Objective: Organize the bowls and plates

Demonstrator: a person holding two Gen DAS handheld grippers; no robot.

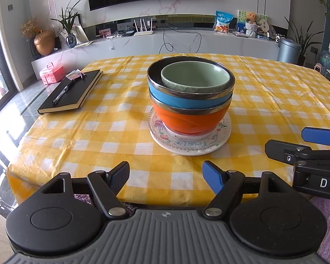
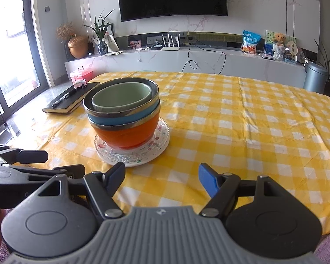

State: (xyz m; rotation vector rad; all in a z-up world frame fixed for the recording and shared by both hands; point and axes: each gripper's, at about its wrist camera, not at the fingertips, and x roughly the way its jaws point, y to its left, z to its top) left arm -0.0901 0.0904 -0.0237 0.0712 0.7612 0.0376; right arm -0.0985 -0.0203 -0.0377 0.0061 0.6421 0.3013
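A stack stands mid-table: a green bowl (image 1: 194,74) nests in a blue bowl (image 1: 187,100), which sits in an orange bowl (image 1: 187,121). Under them lie a clear patterned glass plate (image 1: 220,134) and a white plate (image 1: 187,150). My left gripper (image 1: 166,177) is open and empty, near the table's front edge, short of the stack. My right gripper (image 2: 161,179) is open and empty too, with the stack (image 2: 123,114) ahead to its left. The right gripper (image 1: 297,140) shows at the right edge of the left wrist view, and the left gripper (image 2: 30,160) at the left edge of the right wrist view.
The table wears a yellow checked cloth (image 1: 264,101). A black notebook (image 1: 77,92) with a pen (image 1: 62,92) on it lies at the back left. Beyond the table are a marble TV bench (image 1: 187,41), a pink box (image 1: 51,72) and a grey bin (image 1: 288,50).
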